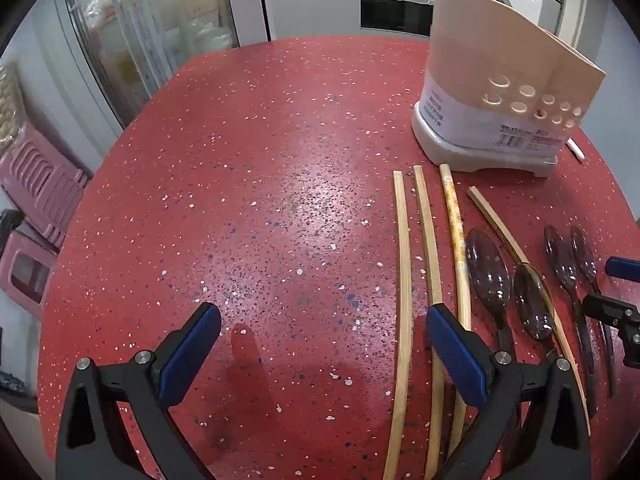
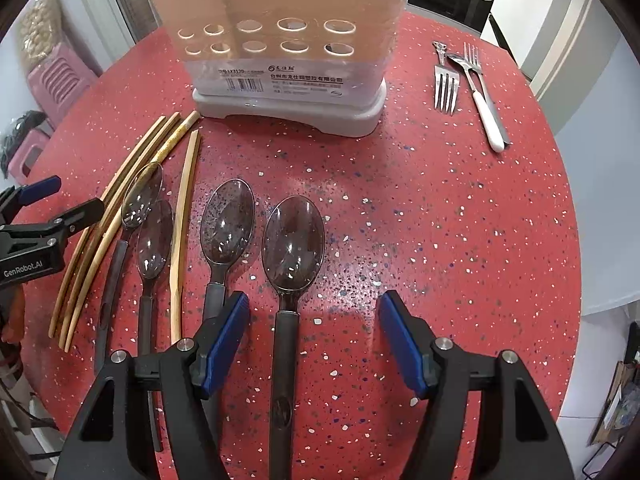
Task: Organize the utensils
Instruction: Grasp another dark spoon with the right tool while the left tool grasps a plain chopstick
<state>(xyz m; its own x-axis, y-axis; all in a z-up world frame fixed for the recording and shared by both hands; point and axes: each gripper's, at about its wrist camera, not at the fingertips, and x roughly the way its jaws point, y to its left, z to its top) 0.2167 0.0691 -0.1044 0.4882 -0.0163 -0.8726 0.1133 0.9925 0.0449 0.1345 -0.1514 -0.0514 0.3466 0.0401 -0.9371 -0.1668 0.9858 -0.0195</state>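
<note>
1. Two claws, both gaping and empty: your right claw (image 2: 314, 344) straddles the handle of the nearest smoky translucent plastic spoon (image 2: 290, 264) lying on the red speckled table (image 2: 440, 220).
2. Its long axis runs 6-to-12 o'clock, bowl toward the beige perforated utensil holder (image 2: 280, 40).
3. Your left claw (image 1: 324, 354) hangs by the wooden chopsticks (image 1: 404, 280), farther off.

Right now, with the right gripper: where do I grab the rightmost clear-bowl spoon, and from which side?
Take the rightmost spoon by its dark handle, not the bowl, which is wide, curved and glossy. The handle is narrow and straight, lies flat on the red table and already runs between the open right gripper's fingers. Come straight down from above, closing across its width; the neighbouring spoon lies close by the left finger.
</note>
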